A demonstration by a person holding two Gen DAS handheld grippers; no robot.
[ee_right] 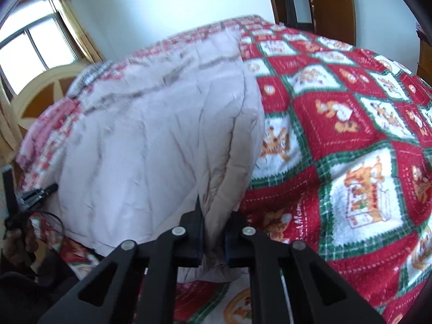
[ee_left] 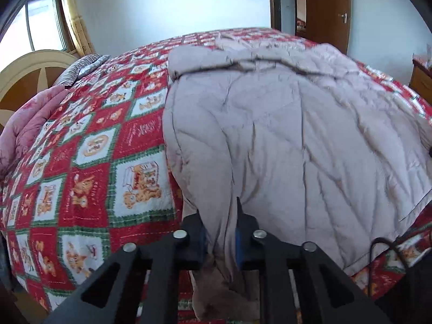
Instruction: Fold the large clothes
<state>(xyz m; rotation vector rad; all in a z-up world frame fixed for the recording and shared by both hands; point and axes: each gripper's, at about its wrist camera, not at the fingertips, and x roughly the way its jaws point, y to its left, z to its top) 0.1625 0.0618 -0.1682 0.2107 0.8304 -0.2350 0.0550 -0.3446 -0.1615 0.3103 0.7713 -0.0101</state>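
A large beige quilted coat (ee_left: 283,124) lies spread on the bed. In the left wrist view, my left gripper (ee_left: 220,232) is shut on the coat's near left corner, with a fold of fabric pinched between the blue pads. In the right wrist view, the same coat (ee_right: 151,135) fills the left half. My right gripper (ee_right: 213,232) is shut on its near right edge, bunched cloth squeezed between the jaws. The left gripper (ee_right: 40,191) shows small at the far left of that view, held by a hand.
The bed is covered by a red, white and green patchwork blanket (ee_left: 89,162) with bear pictures. A pink quilt (ee_left: 29,124) and a striped pillow (ee_left: 81,67) lie by the headboard (ee_left: 24,81). A window (ee_left: 40,24) and a wooden door (ee_left: 328,8) stand beyond.
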